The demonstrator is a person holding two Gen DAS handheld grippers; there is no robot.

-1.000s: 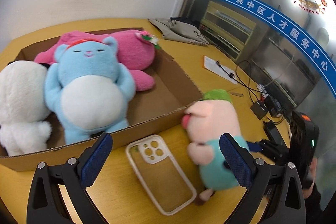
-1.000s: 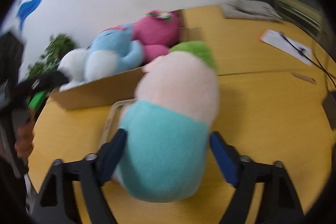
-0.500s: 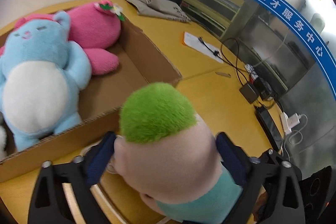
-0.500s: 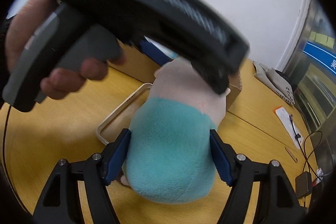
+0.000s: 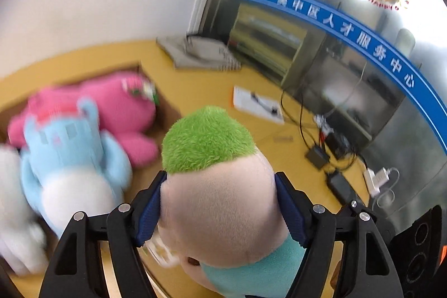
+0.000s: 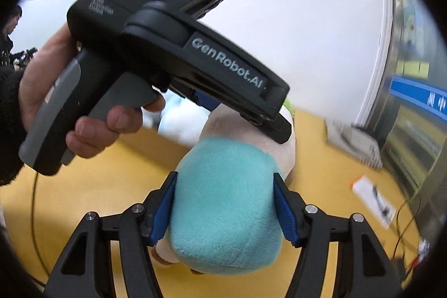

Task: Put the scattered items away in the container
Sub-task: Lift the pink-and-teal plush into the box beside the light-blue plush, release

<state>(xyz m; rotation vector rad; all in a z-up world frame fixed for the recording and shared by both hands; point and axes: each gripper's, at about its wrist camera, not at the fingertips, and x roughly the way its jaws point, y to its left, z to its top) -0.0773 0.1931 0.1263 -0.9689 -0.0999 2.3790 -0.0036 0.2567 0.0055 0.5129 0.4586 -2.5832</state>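
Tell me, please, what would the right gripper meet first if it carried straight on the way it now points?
The right gripper is already shut on the plush toy. Beyond that, probably the left gripper gripping the toy's head, though depth is unclear.

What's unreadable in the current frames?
- Left wrist view: motion blur smears the blue plush, pink plush and cardboard box; box edges unclear.
- Left wrist view: the pig plush hides the table below it.
- Right wrist view: the left hand-held gripper covers the pig's head; its fingertips are unseen.
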